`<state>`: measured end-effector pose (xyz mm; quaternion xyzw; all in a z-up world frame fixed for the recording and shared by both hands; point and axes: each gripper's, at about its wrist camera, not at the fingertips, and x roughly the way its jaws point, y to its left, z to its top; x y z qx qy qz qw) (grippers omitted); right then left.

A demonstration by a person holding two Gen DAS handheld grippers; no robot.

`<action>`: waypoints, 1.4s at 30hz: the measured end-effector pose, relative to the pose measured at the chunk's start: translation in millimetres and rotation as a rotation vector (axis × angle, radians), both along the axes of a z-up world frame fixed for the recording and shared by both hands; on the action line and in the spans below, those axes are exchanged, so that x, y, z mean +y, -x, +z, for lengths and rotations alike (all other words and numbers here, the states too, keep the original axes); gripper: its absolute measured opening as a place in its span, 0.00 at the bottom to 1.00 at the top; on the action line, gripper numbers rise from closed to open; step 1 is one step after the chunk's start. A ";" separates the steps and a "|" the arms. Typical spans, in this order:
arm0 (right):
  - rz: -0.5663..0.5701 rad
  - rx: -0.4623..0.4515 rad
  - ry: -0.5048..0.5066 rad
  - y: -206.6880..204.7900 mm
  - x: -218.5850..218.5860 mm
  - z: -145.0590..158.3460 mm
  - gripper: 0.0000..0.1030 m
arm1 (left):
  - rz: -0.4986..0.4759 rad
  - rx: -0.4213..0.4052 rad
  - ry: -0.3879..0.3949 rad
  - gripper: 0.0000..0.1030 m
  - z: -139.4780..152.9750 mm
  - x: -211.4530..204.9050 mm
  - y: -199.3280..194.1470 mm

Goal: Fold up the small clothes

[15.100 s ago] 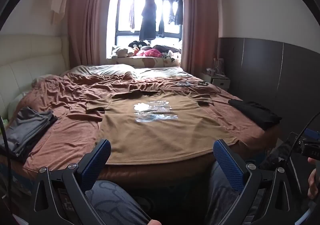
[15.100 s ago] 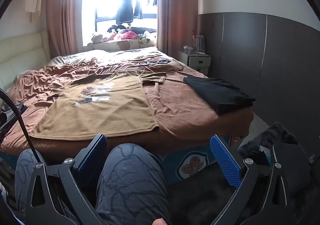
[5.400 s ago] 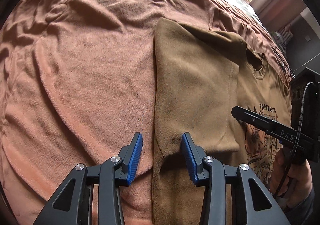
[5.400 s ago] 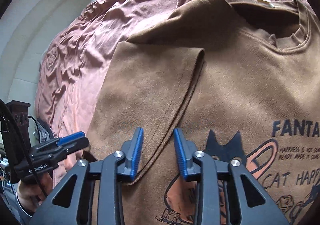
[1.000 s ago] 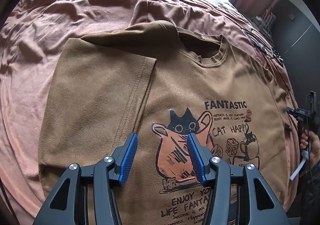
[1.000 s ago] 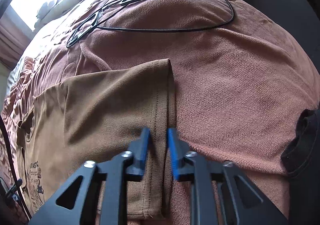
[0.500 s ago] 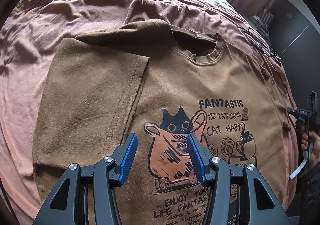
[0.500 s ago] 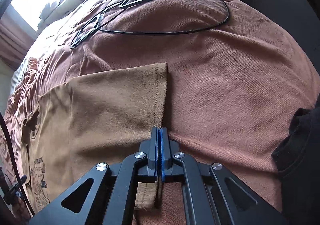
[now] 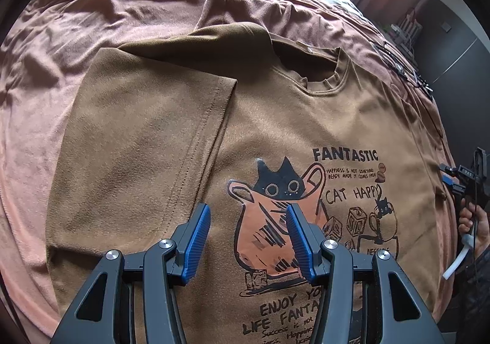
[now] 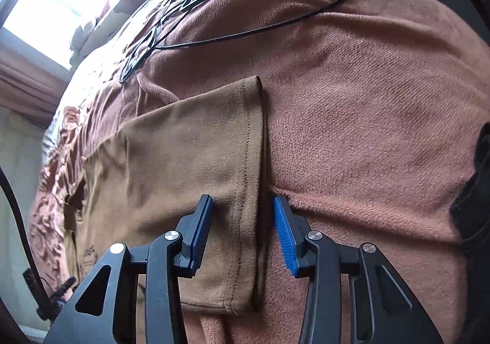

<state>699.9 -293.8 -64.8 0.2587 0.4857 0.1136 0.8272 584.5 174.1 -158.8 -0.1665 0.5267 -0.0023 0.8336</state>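
Brown T-shirt [image 9: 306,129] lies print-up on the bed [image 9: 107,16], one sleeve folded inward. Left hand-held gripper [image 9: 248,236] released, jaws apart over the cat print. Right hand-held gripper [image 10: 242,230] released, jaws straddling the other sleeve's [image 10: 196,160] hem.

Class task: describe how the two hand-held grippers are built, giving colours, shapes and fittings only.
The left hand-held gripper and the right hand-held gripper look alike: black angular frames with cut-out openings, silver round bolts at the joints, and blue ribbed pads lining the fingers.
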 end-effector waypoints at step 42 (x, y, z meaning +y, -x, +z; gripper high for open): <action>0.382 -0.253 0.177 14.9 188.8 100.4 0.02 | 0.095 -0.070 0.077 0.52 23.6 62.4 37.5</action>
